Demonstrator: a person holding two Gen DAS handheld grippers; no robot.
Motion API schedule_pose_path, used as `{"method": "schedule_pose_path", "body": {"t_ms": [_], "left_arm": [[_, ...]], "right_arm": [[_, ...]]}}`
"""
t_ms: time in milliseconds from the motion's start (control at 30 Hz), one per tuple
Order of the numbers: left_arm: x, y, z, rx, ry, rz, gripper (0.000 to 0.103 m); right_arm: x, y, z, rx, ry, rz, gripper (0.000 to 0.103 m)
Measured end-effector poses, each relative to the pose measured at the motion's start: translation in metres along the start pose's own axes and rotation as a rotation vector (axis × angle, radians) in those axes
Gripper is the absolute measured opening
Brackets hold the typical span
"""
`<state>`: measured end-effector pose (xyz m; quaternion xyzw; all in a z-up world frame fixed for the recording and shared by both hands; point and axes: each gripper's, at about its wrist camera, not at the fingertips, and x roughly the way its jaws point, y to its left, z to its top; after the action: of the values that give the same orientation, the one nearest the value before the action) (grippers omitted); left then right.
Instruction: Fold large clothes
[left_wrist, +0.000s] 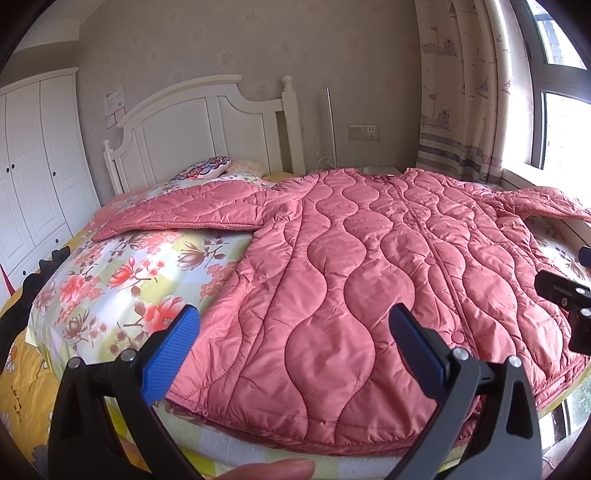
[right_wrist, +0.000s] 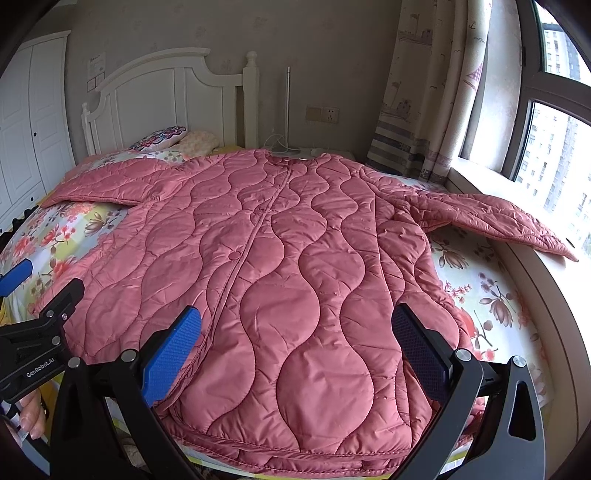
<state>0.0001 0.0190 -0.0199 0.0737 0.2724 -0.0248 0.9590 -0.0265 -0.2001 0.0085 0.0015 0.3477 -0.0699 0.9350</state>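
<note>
Left wrist view shows the pink quilted coat (left_wrist: 369, 280) spread flat on the bed (left_wrist: 122, 280), sleeves out, unfolded, with left gripper (left_wrist: 295, 354) and right gripper (right_wrist: 299, 354) both agape, empty.

Bed (left_wrist: 122, 291) with floral sheet and white headboard (left_wrist: 192, 122). Spread flat across it, pink quilted coat (right_wrist: 280, 266), front up, sleeves out sideways, right sleeve reaching onto windowsill (right_wrist: 532, 266). Near headboard, two pillows (left_wrist: 221, 168).
</note>
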Motion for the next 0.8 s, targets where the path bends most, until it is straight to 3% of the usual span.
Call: {"method": "schedule_pose_path", "body": {"t_ms": [167, 400, 633, 800], "left_arm": [[-0.006, 0.002, -0.001, -0.001, -0.021, -0.003, 0.101], [0.010, 0.006, 0.003, -0.009, 0.012, -0.015, 0.101], [0.065, -0.014, 0.034, 0.097, 0.070, -0.002, 0.101], [0.094, -0.026, 0.063, 0.119, 0.079, -0.019, 0.101]], "right_arm": [[0.003, -0.004, -0.001, 0.014, 0.012, -0.006, 0.099], [0.010, -0.015, 0.000, 0.036, 0.027, -0.023, 0.099], [0.034, -0.061, 0.009, 0.129, 0.069, -0.092, 0.099], [0.049, -0.101, 0.015, 0.230, 0.086, -0.134, 0.099]]}}
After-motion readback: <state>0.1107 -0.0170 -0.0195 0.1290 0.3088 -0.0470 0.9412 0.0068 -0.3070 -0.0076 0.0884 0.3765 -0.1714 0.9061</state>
